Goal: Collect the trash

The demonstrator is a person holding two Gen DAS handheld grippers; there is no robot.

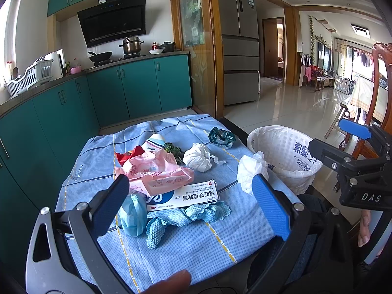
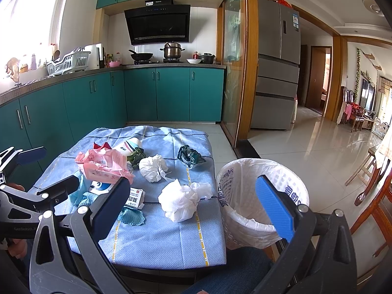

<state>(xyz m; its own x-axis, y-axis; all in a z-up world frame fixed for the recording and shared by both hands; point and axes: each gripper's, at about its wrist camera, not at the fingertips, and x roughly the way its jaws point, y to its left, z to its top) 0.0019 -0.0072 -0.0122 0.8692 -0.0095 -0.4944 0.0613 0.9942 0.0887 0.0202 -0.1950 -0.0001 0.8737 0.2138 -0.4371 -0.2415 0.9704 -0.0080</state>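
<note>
Both jaws apart, empty: left gripper [image 1: 193, 203], right gripper [image 2: 193, 210]. Crumpled white tissue wad [image 2: 180, 202] lower centre, just beside white lined wicker bin [image 2: 247, 225]; soft wad may slip, snag blue cloth-covered surface [image 2: 169, 240].

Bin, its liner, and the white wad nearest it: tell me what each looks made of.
Bin: apparently white plastic, perforated lattice wall. Liner: thin glossy plastic film, blue print, folded over the rim. White wad: likely tissue paper, matte, crumpled, soft folds.

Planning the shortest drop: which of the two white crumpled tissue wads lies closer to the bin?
The larger wad at the cloth's edge, right beside the lined bin; the other wad sits farther back, mid-cloth.
</note>
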